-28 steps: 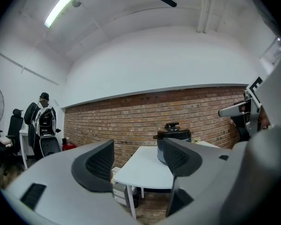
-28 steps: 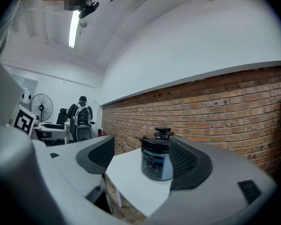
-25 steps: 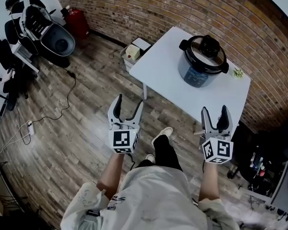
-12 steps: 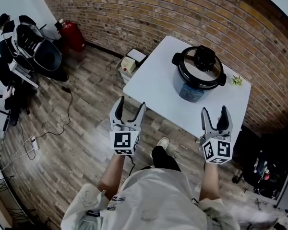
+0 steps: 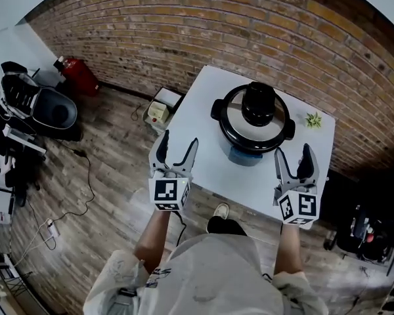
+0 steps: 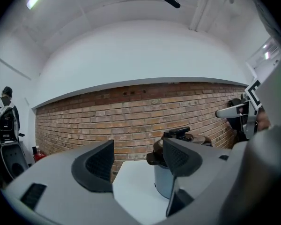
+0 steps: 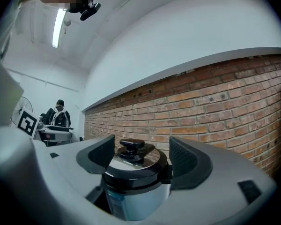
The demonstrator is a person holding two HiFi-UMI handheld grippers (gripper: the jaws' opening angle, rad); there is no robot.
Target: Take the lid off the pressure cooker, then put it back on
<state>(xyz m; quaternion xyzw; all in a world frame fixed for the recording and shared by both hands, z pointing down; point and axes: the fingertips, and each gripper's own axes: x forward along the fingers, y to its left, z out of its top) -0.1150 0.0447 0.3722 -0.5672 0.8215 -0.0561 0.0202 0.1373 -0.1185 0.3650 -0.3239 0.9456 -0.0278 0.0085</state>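
A brick wall [image 5: 249, 18] runs along the back, and a wooden floor [image 5: 98, 195] lies under everything. A white table [image 5: 197, 104] stands close to this wall. Far at the left a black chair [image 5: 49, 110] stands on the floor.

The pressure cooker [image 5: 240, 155] stands near the middle of the table, and the lid [image 5: 233, 120] sits on it with its black knob [image 5: 258, 104] pointing up.

The left gripper [image 5: 178, 142] hangs over the table's near left edge and the right gripper [image 5: 293, 153] over its near right edge. Each has its jaws spread apart and grasps nothing. Only bare table top lies between them and the cooker. In the right gripper view the cooker shows between the jaws but beyond them, not touched.

A red cylinder [image 5: 75, 76] stands by the wall, and a pale box [image 5: 159, 110] sits on the floor at the table's left side. A small green plant [image 5: 313, 119] stands on the table just right of the cooker.
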